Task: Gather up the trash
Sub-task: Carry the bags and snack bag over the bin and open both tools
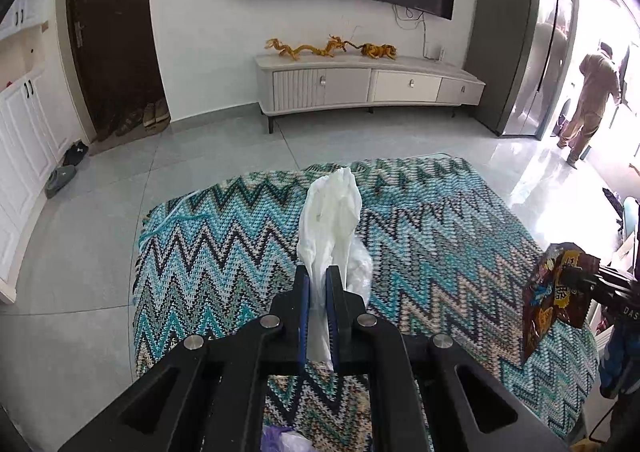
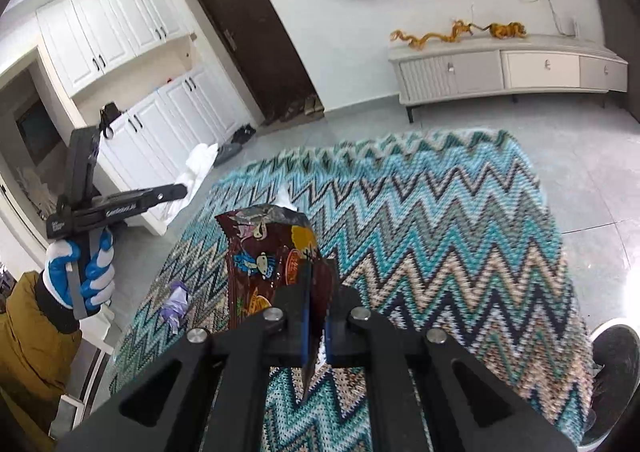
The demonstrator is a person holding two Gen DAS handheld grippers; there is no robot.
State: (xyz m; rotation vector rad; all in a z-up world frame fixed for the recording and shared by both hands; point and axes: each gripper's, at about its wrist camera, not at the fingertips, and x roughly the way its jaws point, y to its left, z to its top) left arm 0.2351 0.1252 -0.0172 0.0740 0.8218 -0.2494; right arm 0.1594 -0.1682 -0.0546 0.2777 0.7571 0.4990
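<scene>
The left gripper (image 1: 316, 284) has its jaws pinching a white tissue wad (image 1: 330, 212), which stands up ahead of the jaws, clear of the zigzag rug (image 1: 440, 220). The right gripper (image 2: 318, 292) has its jaws pressed on a brown snack wrapper (image 2: 266, 252), gripped near one lower corner, with most of the foil standing ahead of and to the left of the jaws.

What could go wrong — the wrapper is slick and held only by a corner, so a quick swing could let it slide free and drop back onto the rug. The tissue is soft and loosely bunched; a part of it could tear away or slip out if it snags. A purple scrap (image 2: 176, 302) lies on the rug, below and left of the right jaws, and it could be overlooked, as both grippers are full.

By count: two grippers, one tissue wad, one wrapper, one purple scrap, one rug — and a clear plastic piece (image 1: 360, 264) just behind the tissue.
</scene>
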